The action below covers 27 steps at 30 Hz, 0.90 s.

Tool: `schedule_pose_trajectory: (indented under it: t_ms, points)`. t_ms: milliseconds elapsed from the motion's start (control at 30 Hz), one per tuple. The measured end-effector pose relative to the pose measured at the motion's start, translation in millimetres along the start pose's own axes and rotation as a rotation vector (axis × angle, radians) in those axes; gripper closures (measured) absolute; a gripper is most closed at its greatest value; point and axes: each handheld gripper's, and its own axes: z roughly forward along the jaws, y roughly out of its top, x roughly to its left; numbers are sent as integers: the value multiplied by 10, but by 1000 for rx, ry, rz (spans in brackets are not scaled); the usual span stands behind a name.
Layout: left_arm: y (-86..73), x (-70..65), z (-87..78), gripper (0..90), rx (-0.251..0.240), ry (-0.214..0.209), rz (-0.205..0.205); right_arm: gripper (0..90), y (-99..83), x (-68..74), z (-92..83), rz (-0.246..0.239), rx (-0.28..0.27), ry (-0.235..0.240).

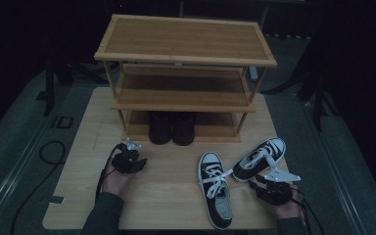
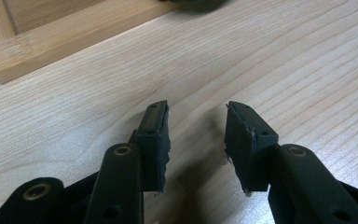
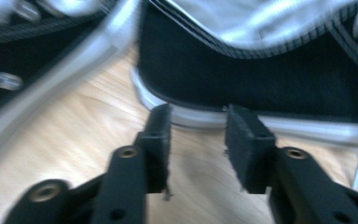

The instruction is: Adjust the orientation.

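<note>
Low light over the pale wooden table (image 1: 166, 191), and two black canvas sneakers with white laces and white rubber soles sit at its right half. The nearer sneaker (image 1: 216, 196) lies with its toe at six o'clock and heel at twelve; the farther sneaker (image 1: 260, 158) angles off toward two o'clock, its heel end close to the nearer one's laces.

Right gripper (image 1: 270, 187) — held in the person's right hand at the five o'clock corner of the table — sits just beside the heel end of the farther sneaker. From the right gripper view, its jaws stand apart with bare wood between them, and their tips come right up against the white sole rim of that sneaker (image 3: 261, 70); the picture is blurred, so I cannot tell whether they touch it. Nothing is clamped.

Left gripper (image 1: 129, 160), in the left hand at about eight o'clock of the table, rests low over the wood. In its own view the jaws are parted, empty, with only table grain (image 2: 284, 70) between the pads.

Behind it all, at twelve o'clock, stands a three-tier bamboo shoe rack (image 1: 186, 41) — and on its bottom shelf a pair of dark boots (image 1: 171, 128), side by side, toes facing the person. The rack's base rail (image 2: 51, 44) shows at ten o'clock in the left gripper view.
</note>
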Motion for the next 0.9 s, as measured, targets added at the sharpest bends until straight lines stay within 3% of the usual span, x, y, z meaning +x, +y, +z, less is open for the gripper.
schedule_pose_trajectory:
  t_ms: [333, 900]
  points:
    - [-3, -1, 0, 593, -3, 8, -1, 606, 214, 268, -108, -28, -30, 65]
    - [-13, 14, -5, 585, -3, 7, -6, 508, 524, 512, -160, -52, -53, 152]
